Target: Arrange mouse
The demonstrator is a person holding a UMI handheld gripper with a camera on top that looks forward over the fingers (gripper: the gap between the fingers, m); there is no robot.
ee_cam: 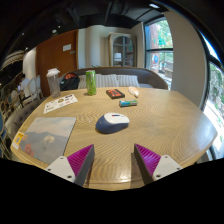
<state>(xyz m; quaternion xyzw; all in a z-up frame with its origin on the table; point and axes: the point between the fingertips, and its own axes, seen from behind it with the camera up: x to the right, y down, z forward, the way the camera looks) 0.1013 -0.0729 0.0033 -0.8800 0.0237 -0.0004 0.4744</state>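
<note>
A grey and white computer mouse (113, 121) lies on the round wooden table (150, 125), just beyond my fingers and a little left of the middle. A grey mouse pad (48, 137) lies to its left near the table's front edge. My gripper (114, 158) is open and empty, its magenta pads (80, 157) wide apart, hovering low over the table in front of the mouse.
At the back of the table stand a green bottle (90, 82), a small dark box (115, 94), a teal item (128, 102) and a white object (134, 91). A sheet of paper (60, 102) lies at the left. A sofa and windows lie beyond.
</note>
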